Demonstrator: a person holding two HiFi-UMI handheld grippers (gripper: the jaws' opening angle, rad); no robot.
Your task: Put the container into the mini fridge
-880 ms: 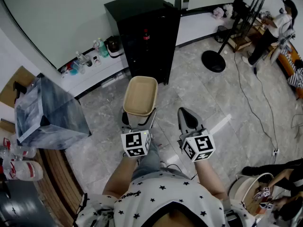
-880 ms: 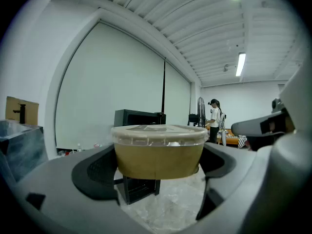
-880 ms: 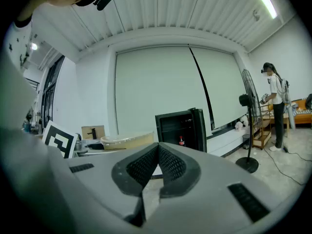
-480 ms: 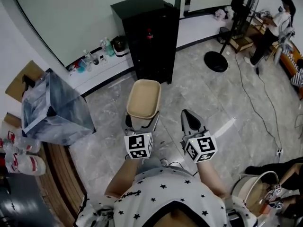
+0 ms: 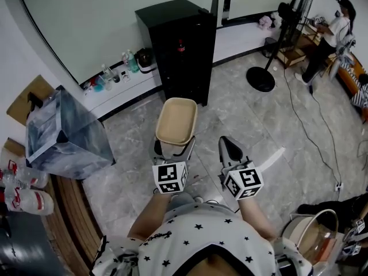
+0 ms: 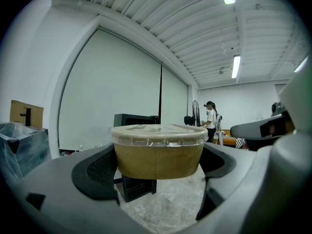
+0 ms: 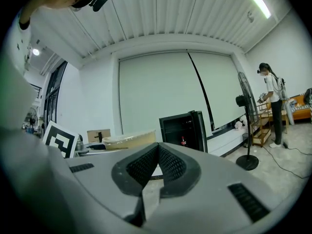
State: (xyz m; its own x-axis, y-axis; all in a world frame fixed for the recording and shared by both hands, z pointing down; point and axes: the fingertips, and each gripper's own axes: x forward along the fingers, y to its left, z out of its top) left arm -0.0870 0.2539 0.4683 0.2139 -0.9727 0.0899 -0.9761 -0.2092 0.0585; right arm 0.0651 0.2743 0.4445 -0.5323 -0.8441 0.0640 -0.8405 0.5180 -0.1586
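Shirt (image 5: pixel 201 240): star print, closest to the camera, with both forearms reaching forward and level over the floor.
Left gripper (image 5: pixel 172 147): the jaws are spread wide and clamped on the container, one pad against each side wall. Its marker cube (image 5: pixel 169 177) faces up at the head camera.
Container (image 5: pixel 176 119): a tan paper tub with a clear lid on, carried level in the air between the left jaws. It is out in front of the person, short of the mini fridge and not touching it.
Right gripper (image 5: pixel 229 145): the jaws are closed pad to pad with nothing between them. It rides just beside the container, on its right, apart from it.
Floor (image 5: pixel 253 119): grey marbled tiles under both grippers, with a thin cable (image 5: pixel 307 125) trailing across on the right.
Bin (image 5: pixel 63 134): a big translucent box, off to the left of the container.
Mini fridge (image 5: pixel 184 62): black and upright, straight ahead of the container, backed against the wall. A dark bottle (image 5: pixel 181 43) with a red label shows in its front. A tall dark panel stands edge-on at its right side, and I can't call whether the door is open.
Ledge (image 5: pixel 123 88): low and white along the wall, with small bottles (image 5: pixel 115 71) lined up left of the fridge.
Fan (image 5: pixel 260 78): a standing fan on a round black base, right of the fridge.
Person (image 5: pixel 328 30): standing at the far right, well apart from everything else.
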